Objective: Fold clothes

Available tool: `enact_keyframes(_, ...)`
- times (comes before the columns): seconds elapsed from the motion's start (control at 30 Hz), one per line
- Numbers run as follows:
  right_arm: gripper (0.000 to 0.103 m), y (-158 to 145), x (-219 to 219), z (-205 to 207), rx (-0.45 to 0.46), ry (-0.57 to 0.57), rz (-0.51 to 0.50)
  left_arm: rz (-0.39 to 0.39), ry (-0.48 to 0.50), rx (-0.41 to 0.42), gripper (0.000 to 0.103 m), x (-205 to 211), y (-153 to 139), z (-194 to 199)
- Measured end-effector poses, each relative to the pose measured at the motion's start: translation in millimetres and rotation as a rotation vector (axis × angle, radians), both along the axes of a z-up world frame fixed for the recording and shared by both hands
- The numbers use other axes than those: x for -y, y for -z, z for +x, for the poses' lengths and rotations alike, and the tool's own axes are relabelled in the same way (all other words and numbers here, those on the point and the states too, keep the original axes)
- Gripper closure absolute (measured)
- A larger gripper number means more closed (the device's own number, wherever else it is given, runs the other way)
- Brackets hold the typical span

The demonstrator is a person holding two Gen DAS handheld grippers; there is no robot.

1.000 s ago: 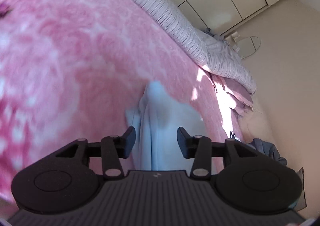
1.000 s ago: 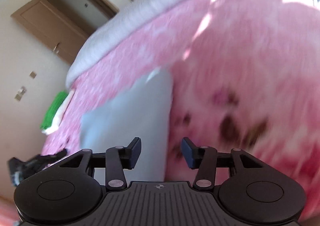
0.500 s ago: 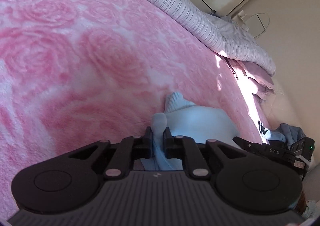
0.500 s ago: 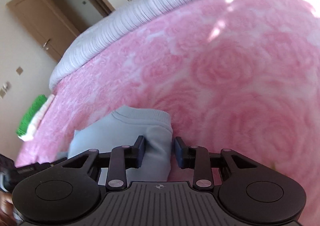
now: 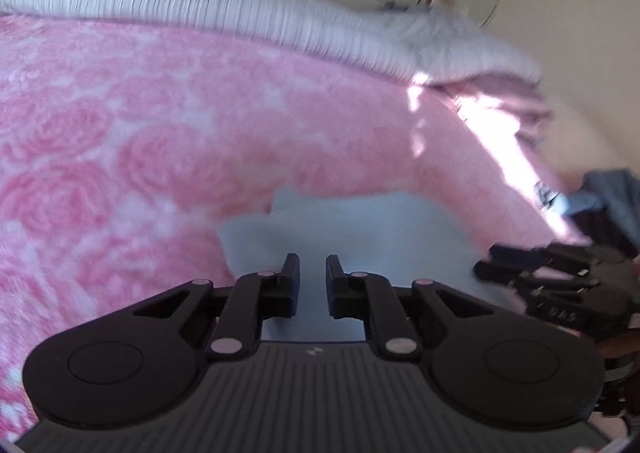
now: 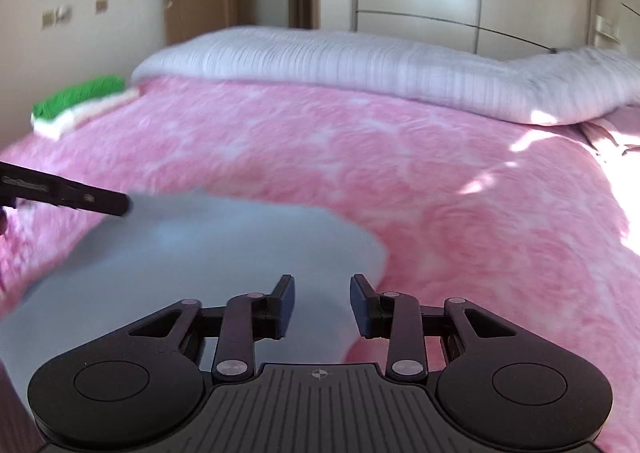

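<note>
Pink bed [image 6: 440, 213], striped pillows [image 6: 360, 65] behind. Lay compact near its front edge: pale blue garment [image 6: 208, 253], outline blurred, fold count unclear. Hung over it, both parted and empty: left tool [image 5: 313, 277], right tool [image 6: 322, 303]. Fitted either half-folded or finished.

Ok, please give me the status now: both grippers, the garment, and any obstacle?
Left gripper open, empty. Right gripper open, empty. Light blue garment lies loose on the pink blanket. Nothing in the way.

Garment [image 6: 224, 253] on blanket [image 6: 440, 181]; pillow [image 6: 360, 65] behind
</note>
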State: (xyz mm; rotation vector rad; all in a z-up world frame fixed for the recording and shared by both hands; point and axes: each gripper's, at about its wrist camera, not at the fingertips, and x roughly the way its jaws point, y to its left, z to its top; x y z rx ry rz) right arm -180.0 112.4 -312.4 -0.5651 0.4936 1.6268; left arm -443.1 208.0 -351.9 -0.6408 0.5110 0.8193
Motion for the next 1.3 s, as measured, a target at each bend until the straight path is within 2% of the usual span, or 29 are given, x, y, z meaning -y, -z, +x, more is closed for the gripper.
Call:
enact_keyframes(0.03, 0.069, 8, -6, -2, 0.002, 0.001, -0.003, -0.011, -0.003, -0.019, 0.094, -4, 12, 4)
enact_keyframes(0.07, 0.069, 12, -11, -2, -0.003, 0.004, 0.002, 0.001, -0.004, -0.013, 0.099, -9, 19, 5)
enact_keyframes(0.13, 0.069, 17, -24, 3, -0.027, 0.017, 0.010, -0.006, -0.009, 0.005, 0.100, -17, 24, 3)
enact_keyframes(0.23, 0.069, 20, -46, 18, -0.098, 0.055, -0.015, -0.008, 0.008, 0.013, 0.100, -25, 24, 3)
enact_keyframes(0.33, 0.069, 17, -53, 22, -0.124, 0.073, -0.038, -0.005, 0.012, 0.023, 0.100, -25, 21, 1)
enact_keyframes(0.37, 0.069, 12, -50, 21, -0.115, 0.081, -0.035, -0.006, -0.002, 0.025, 0.100, -23, 18, -1)
enact_keyframes(0.47, 0.069, -7, -24, 13, -0.053, 0.101, 0.011, 0.063, -0.064, 0.005, 0.100, -5, 0, -11)
enact_keyframes(0.57, 0.069, -17, 17, 3, -0.068, 0.092, 0.028, 0.110, -0.072, 0.026, 0.099, 27, -21, -25)
enact_keyframes(0.67, 0.069, -26, 58, -8, -0.094, 0.083, 0.039, 0.083, -0.048, 0.065, 0.099, 67, -30, -31)
enact_keyframes(0.8, 0.069, -28, 103, -28, -0.092, 0.086, 0.047, 0.056, -0.038, 0.022, 0.099, 110, -21, -23)
enact_keyframes(0.87, 0.069, -18, 108, -38, -0.054, 0.087, 0.017, 0.029, -0.050, -0.028, 0.099, 116, -4, -17)
enact_keyframes(0.93, 0.069, -2, 104, -43, -0.018, 0.088, -0.027, 0.013, -0.072, -0.028, 0.100, 115, 9, -16)
enact_keyframes(1.03, 0.069, -6, 100, -43, -0.018, 0.103, -0.051, 0.013, -0.096, -0.056, 0.100, 116, 0, -13)
enact_keyframes(1.17, 0.069, -11, 110, -46, -0.034, 0.135, -0.066, 0.045, -0.117, -0.087, 0.100, 137, -18, -15)
enact_keyframes(1.3, 0.069, -14, 120, -50, -0.051, 0.166, -0.078, 0.066, -0.113, -0.132, 0.099, 152, -11, -10)
